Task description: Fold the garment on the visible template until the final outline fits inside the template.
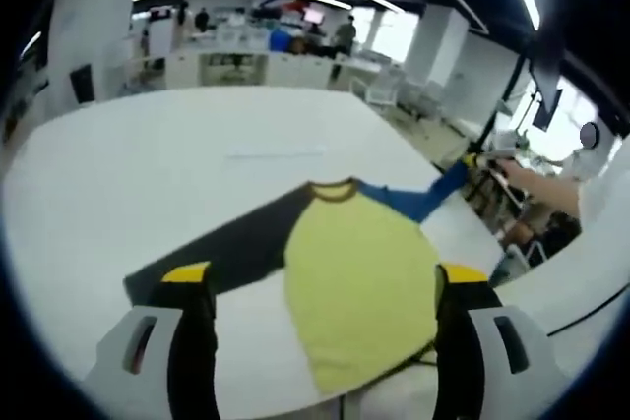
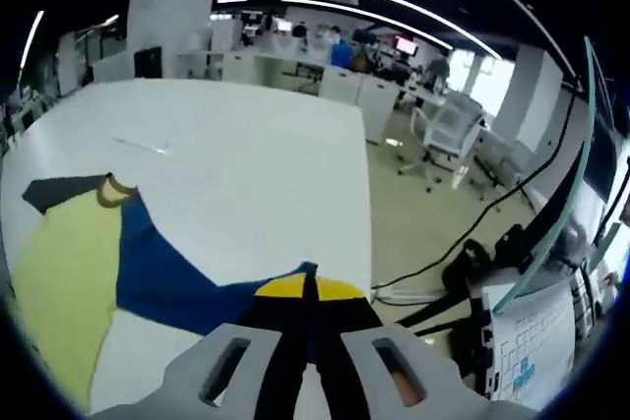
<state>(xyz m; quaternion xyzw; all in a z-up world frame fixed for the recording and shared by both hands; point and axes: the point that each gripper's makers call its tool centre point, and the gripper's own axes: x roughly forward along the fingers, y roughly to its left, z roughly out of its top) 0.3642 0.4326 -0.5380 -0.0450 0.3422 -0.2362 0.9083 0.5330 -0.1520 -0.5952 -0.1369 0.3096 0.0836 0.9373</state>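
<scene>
A yellow T-shirt (image 1: 359,277) with one black sleeve (image 1: 221,253) and one blue sleeve (image 2: 177,277) lies flat on the white table (image 1: 177,164). My left gripper (image 1: 325,287) hovers above its hem, jaws spread wide. My right gripper (image 2: 307,292) is pinched closed on the blue sleeve's cuff, near the table's edge.

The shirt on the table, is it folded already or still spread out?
Spread: the shirt lies flat, black sleeve out one side, blue sleeve out the other, its tip in the shut right gripper.
</scene>
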